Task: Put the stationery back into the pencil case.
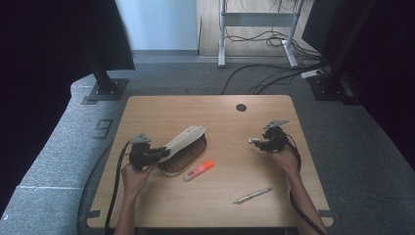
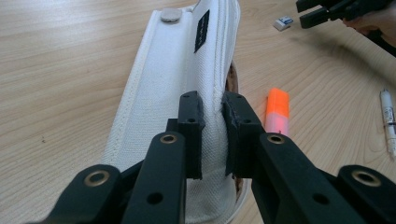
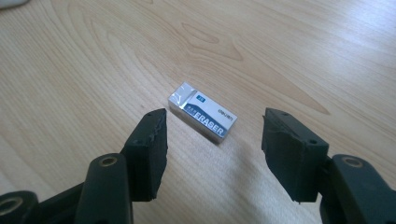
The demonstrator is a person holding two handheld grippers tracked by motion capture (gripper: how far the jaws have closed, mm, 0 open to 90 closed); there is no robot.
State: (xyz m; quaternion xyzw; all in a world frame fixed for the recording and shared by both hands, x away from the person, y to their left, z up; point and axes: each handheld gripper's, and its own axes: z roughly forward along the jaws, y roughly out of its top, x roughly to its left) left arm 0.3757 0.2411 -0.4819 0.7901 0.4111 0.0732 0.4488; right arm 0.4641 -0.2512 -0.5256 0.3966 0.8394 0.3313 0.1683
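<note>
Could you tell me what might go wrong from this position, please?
The left gripper pinches only the thin edge of the white pencil case, so the flap could slip free and fall shut. The right gripper is open around the small eraser, which lies at an angle to the jaws; closing may twist or squirt it aside. The orange highlighter beside the case could get knocked.

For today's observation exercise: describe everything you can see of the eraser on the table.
The eraser is a small white block in a paper sleeve printed ERASER on a blue band, one end shiny. It lies flat on the wooden table, untouched, just ahead of the right gripper, whose open fingers stand either side of it.
</note>
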